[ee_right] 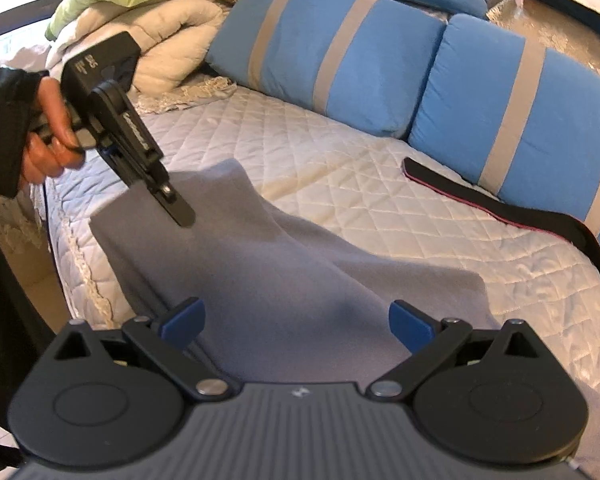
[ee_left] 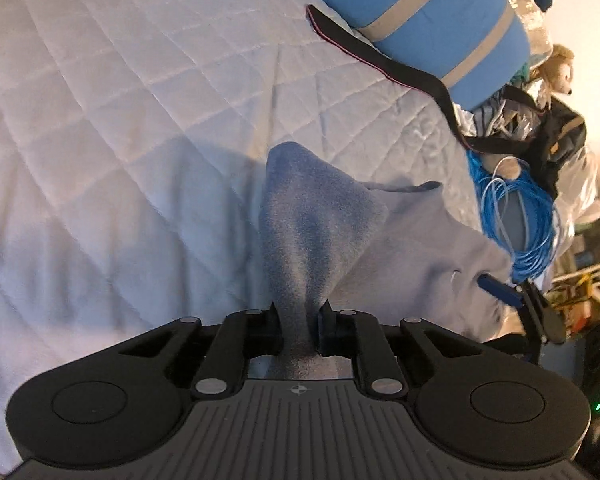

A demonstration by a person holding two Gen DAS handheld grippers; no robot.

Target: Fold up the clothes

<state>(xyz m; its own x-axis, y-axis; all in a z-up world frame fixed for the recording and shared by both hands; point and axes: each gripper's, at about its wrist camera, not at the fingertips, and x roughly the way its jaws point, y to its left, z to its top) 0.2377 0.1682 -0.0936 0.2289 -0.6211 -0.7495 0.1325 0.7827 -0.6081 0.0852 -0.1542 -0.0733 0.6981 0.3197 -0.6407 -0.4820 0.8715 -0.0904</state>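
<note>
A grey fleece garment [ee_right: 284, 264] lies on the white quilted bed [ee_right: 340, 160]. In the left wrist view my left gripper [ee_left: 300, 322] is shut on a bunched fold of the grey garment [ee_left: 312, 220], which rises in a peak from the bed. The right wrist view shows a person's hand [ee_right: 46, 128] holding the left gripper [ee_right: 180, 212] at the garment's far left corner, which is lifted. My right gripper [ee_right: 298, 320] stands open over the near edge of the garment, blue pads [ee_right: 184, 320] wide apart. The right gripper's blue pad [ee_left: 496, 286] shows at the right of the left wrist view.
Two blue pillows with grey stripes [ee_right: 340, 52] line the back of the bed. A black strap [ee_right: 500, 208] lies by them. Folded blankets [ee_right: 160, 24] pile up at the back left. A blue cable coil [ee_left: 516, 216] and a stuffed toy [ee_left: 556, 68] sit past the bed's edge.
</note>
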